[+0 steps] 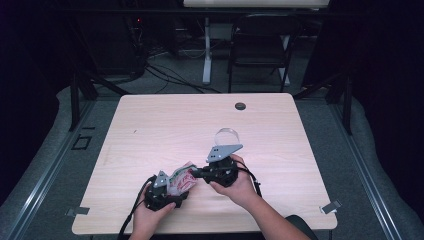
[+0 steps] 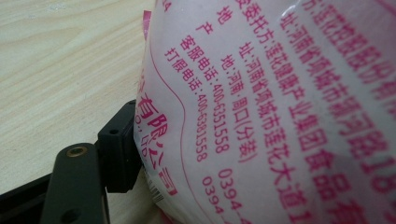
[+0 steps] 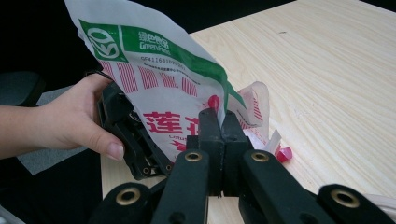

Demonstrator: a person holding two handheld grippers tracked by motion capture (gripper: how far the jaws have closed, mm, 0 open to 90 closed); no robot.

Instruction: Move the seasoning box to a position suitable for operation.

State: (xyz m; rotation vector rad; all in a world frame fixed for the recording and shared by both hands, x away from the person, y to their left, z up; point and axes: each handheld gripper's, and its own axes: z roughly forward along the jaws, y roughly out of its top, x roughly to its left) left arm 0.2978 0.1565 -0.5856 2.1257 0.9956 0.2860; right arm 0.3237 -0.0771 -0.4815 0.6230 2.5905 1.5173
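Both tongs grasp one printed plastic bag [image 1: 181, 181] near the counter's [image 1: 150, 130] front edge, at about 6 o'clock. The left tongs [image 1: 172, 189] clamp its lower end, the bag pressing against a black pad [image 2: 119, 149]. The right tongs [image 3: 221, 122] are clenched on its upper edge, at 1 o'clock from the left pair.

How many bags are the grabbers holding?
1. The printed plastic bag sits near the table's front edge, pinched between the left gripper and the right gripper. Nothing else could hide another bag.
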